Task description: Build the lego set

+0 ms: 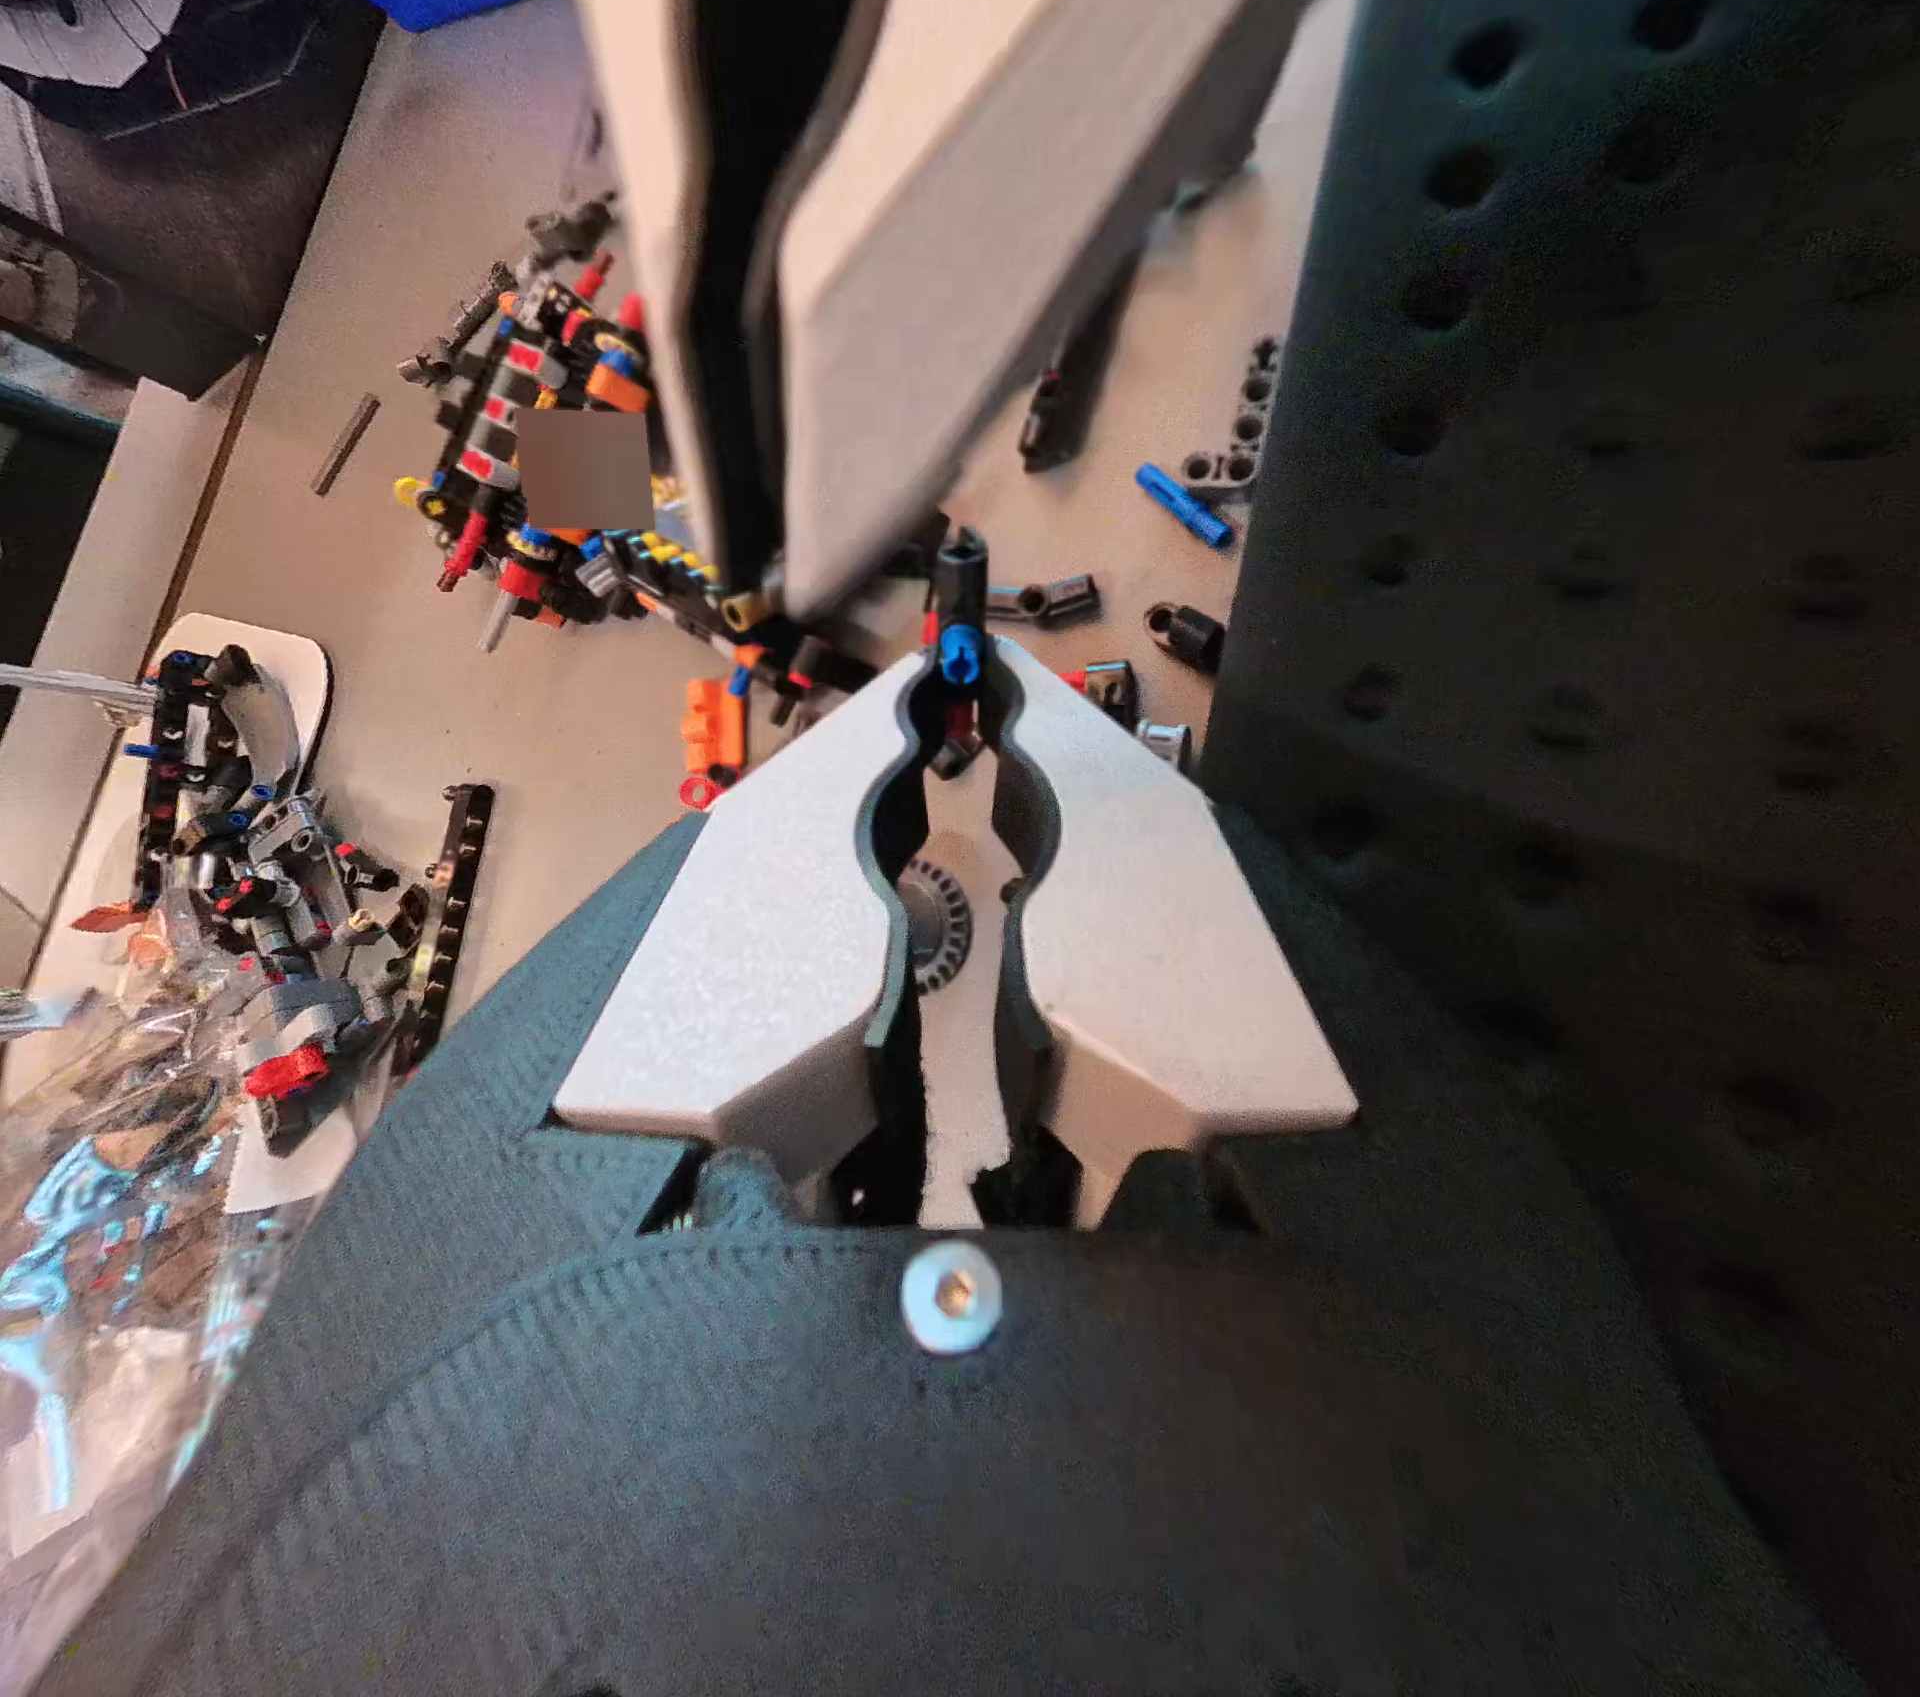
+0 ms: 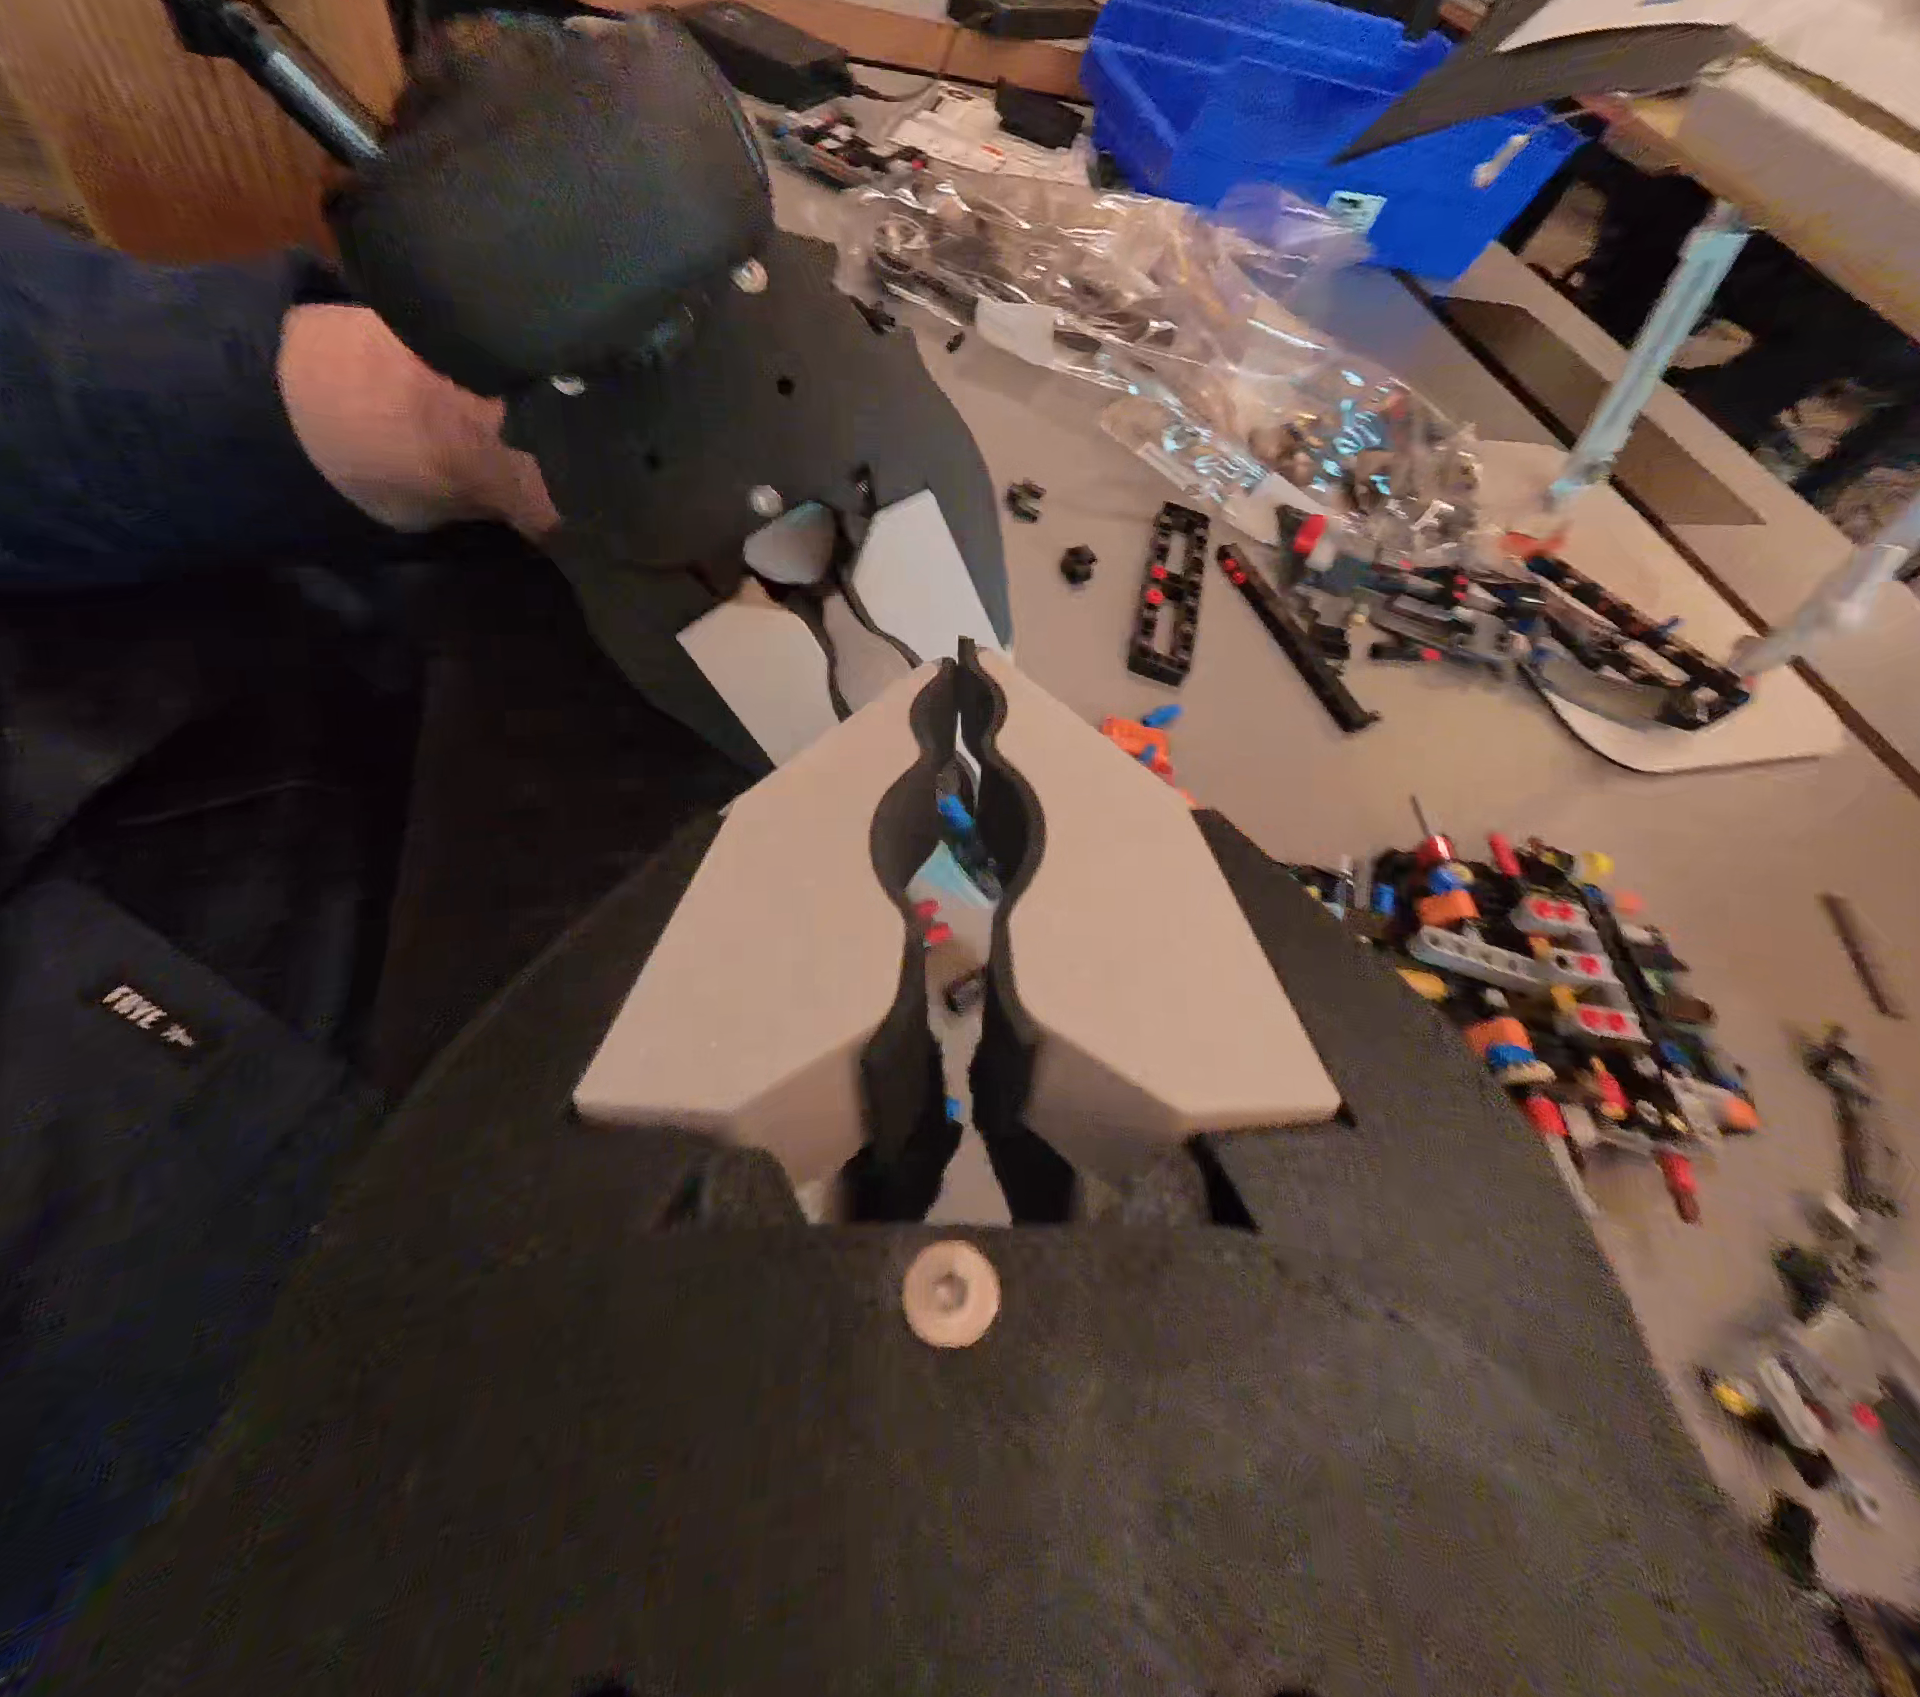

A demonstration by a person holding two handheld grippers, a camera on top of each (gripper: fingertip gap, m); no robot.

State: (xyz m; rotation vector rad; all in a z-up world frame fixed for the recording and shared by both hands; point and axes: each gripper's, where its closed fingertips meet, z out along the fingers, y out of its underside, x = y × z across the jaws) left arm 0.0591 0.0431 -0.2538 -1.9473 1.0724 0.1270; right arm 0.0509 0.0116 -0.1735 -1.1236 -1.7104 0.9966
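Note:
In the left wrist view my left gripper (image 1: 961, 660) is shut on a small blue pin (image 1: 961, 648) with a black connector (image 1: 961, 582) sticking out beyond the fingertips. It holds them just above the grey table (image 1: 436, 691). My right gripper (image 2: 961, 668) has its fingers closed together; nothing shows at its tips. It also shows in the left wrist view (image 1: 753, 593), reaching down just left of the held piece. The left gripper shows in the right wrist view (image 2: 831, 608), held by a hand. A multicoloured part-built Lego model (image 1: 540, 442) lies on the table.
Loose black connectors (image 1: 1049, 598), a blue pin (image 1: 1184, 504) and an orange piece (image 1: 712, 722) lie around the tips. A part-built black and grey frame (image 2: 1558, 608) lies on a white card; clear parts bags (image 2: 1143, 297) and a blue bin (image 2: 1278, 89) are behind it.

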